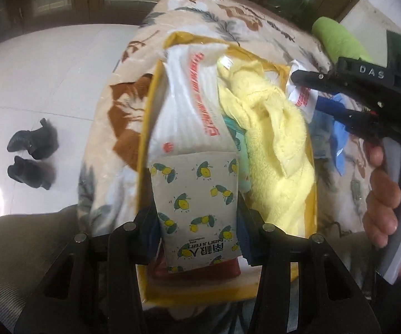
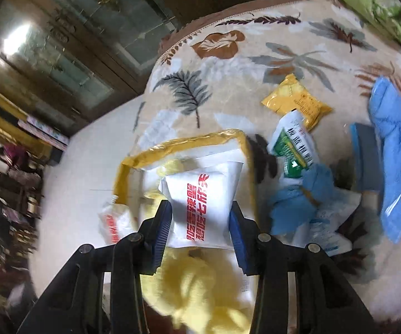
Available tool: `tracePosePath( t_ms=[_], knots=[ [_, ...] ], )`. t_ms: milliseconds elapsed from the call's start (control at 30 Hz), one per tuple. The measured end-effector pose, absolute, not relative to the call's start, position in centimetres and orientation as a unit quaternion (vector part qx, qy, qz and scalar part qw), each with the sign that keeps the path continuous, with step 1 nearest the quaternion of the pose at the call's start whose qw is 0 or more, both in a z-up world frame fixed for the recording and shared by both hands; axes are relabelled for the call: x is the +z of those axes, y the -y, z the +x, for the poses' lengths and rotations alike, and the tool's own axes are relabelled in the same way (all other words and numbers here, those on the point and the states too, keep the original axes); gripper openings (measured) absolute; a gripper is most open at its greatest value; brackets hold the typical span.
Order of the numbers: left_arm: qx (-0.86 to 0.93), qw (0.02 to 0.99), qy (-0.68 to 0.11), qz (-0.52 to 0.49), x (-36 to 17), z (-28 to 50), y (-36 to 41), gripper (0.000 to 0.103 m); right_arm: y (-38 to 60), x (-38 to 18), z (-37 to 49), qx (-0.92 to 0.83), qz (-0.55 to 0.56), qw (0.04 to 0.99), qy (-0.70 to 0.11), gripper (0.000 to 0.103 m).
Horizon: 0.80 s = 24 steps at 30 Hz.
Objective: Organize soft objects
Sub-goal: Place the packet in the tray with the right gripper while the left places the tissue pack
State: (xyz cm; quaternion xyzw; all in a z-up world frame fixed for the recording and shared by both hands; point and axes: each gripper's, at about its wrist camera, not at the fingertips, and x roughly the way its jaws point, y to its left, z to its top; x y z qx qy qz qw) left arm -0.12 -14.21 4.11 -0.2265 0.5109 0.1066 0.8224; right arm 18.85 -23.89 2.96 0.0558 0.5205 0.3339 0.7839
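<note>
Left tool (image 1: pixel 197 217): pads clamped on a lemon-print packet (image 1: pixel 197 211), gripped across its width near the lower half. The packet hangs over the yellow-rimmed box (image 1: pixel 151 128), just ahead of the fingers. The box sits on a leaf-patterned blanket (image 1: pixel 122 105), not a desk.

Right tool (image 2: pixel 200 217): pads pressed on a white packet with red lettering (image 2: pixel 203 208); its sides pinch inward at the pads. It hangs over the same box (image 2: pixel 180 142), with yellow towel (image 2: pixel 200 292) below it.

Handling, judged:
- Both packets look light, film-wrapped and compressible, so they dent rather than resist. Film likely slippery; a mid-body grip across the short width seems safest.
- Yellow towel: limp, fluffy, drapes over the box edge. Take a bunched fold, not a flat face.
- Second white packet (image 1: pixel 192 103) already lies in the box, beyond the left tool.

Still outside the box, right of and beyond the right tool: blue cloth (image 2: pixel 389 150), green-printed packet (image 2: pixel 292 150), yellow packet (image 2: pixel 298 103).
</note>
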Motion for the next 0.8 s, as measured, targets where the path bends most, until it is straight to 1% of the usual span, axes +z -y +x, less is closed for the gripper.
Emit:
tracePosePath(
  t_ms=[67,100,167,233,300,400,500,567,633,800],
  knots=[
    [0.112,0.822,-0.514,-0.218,3.5,0.1,14.5,0.047,23.8,2.8,19.0,0.358,0.08,0.765,-0.53,0.045],
    [0.11,0.819,-0.515,-0.226,3.3,0.0,14.4,0.047,23.6,2.8,18.7,0.369,0.091,0.758,-0.53,0.049],
    [0.094,0.815,-0.513,-0.252,3.0,0.1,14.2,0.048,24.0,3.8,18.3,0.383,0.108,0.764,-0.508,0.052],
    [0.091,0.823,-0.5,-0.253,3.7,-0.3,14.5,0.05,24.7,5.6,17.6,0.388,0.116,0.787,-0.465,0.067],
    [0.097,0.832,-0.491,-0.238,4.3,-0.2,14.9,0.051,24.9,6.2,17.2,0.4,0.121,0.788,-0.451,0.072],
    [0.125,0.844,-0.477,-0.208,5.0,-0.3,15.3,0.051,24.8,6.1,16.9,0.409,0.12,0.781,-0.456,0.072],
    [0.186,0.863,-0.441,-0.161,6.3,-1.3,15.7,0.051,25.2,6.4,17.0,0.4,0.128,0.789,-0.448,0.072],
    [0.202,0.874,-0.417,-0.142,7.0,-1.6,16.0,0.059,25.3,6.3,17.1,0.401,0.134,0.788,-0.448,0.072],
    [0.197,0.873,-0.423,-0.144,6.8,-1.2,15.8,0.061,25.3,5.8,17.3,0.402,0.138,0.783,-0.455,0.072],
    [0.162,0.851,-0.456,-0.206,5.4,-0.9,14.9,0.061,25.5,5.6,17.3,0.408,0.153,0.773,-0.462,0.072]
  ],
)
